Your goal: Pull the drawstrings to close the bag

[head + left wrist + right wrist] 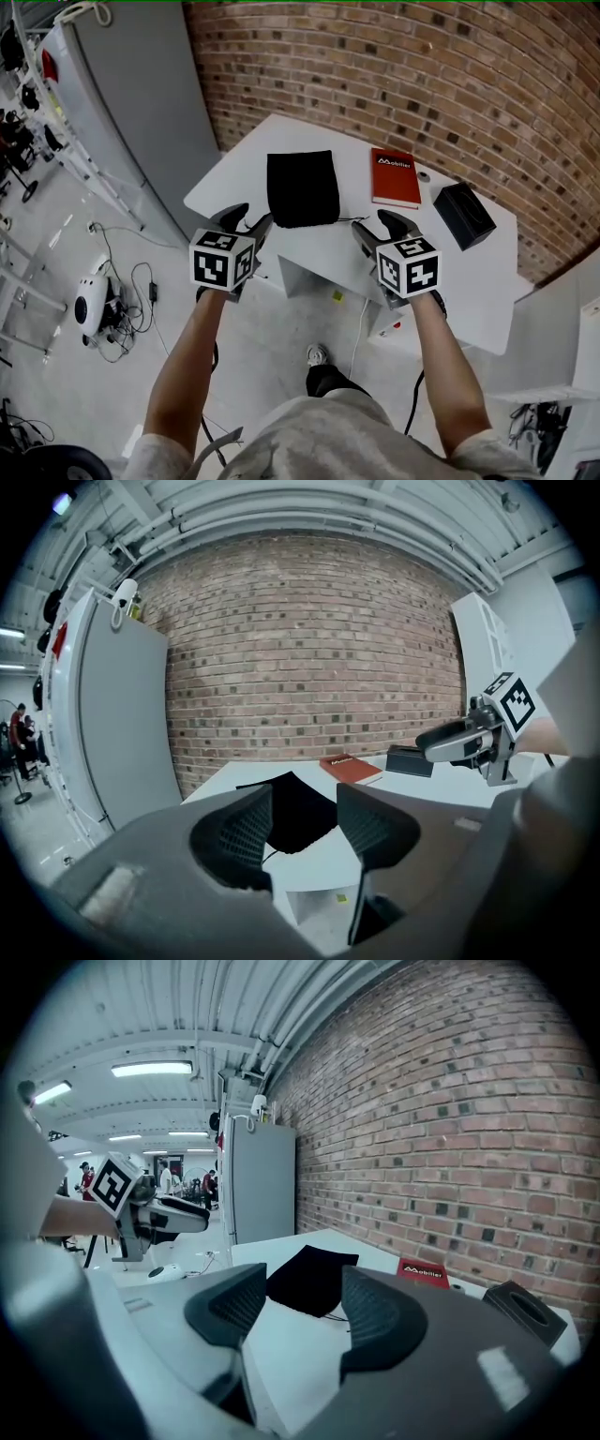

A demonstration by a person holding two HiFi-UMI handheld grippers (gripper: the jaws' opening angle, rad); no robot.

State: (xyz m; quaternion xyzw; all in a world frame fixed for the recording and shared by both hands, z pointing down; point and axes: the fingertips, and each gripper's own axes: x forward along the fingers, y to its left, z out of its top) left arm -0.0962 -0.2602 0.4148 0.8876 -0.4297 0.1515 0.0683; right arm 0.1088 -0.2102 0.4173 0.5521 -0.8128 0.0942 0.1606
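Red book [395, 177] cover: white logo + word, approx. "Mobilier". No other legible txt.

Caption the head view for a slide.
Left gripper and right gripper, both open, poised before the black bag on a white table.

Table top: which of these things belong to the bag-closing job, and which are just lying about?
For the job: black drawstring bag; left gripper and right gripper, both open and empty.
Just lying about: red book; black box.
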